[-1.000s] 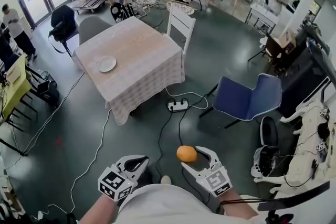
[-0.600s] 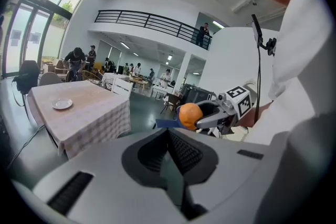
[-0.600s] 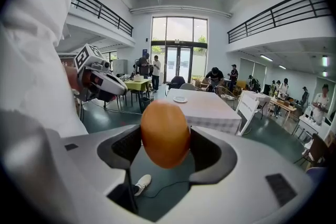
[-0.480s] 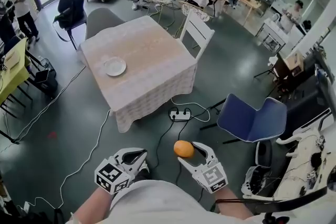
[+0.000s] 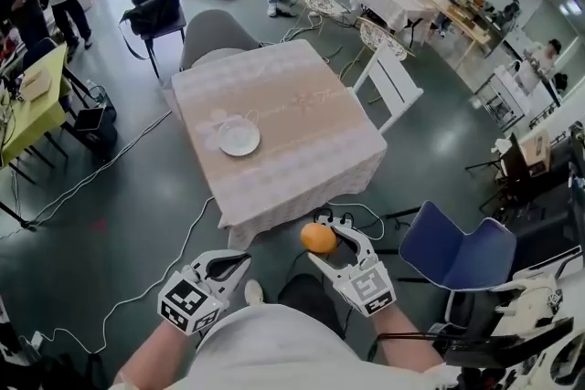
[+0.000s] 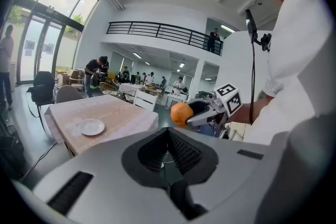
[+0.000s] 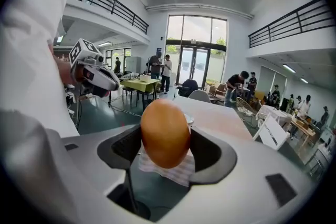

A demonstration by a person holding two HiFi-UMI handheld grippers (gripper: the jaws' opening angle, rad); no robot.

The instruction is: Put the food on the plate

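An orange, egg-shaped food item [image 5: 318,237] is clamped between the jaws of my right gripper [image 5: 322,240], held in the air above the floor just short of the table's near corner. It fills the middle of the right gripper view as the orange food [image 7: 165,134]. A white plate [image 5: 239,139] lies empty on the left half of the square table [image 5: 302,119] with its pale cloth. My left gripper [image 5: 245,258] hangs low to the left, jaws together and empty. From the left gripper view, the plate [image 6: 91,126] and the orange food [image 6: 181,114] both show.
A blue chair [image 5: 452,256] stands to the right of my right gripper. A white chair [image 5: 388,82] and a grey chair [image 5: 215,32] flank the table. Cables [image 5: 174,260] run over the floor. A yellow-green table [image 5: 27,119] is at the left, and several people stand at the back.
The table and plate have come nearer and lower in the head view as I walk toward them. The orange food stays gripped in the right gripper; the left stays shut.
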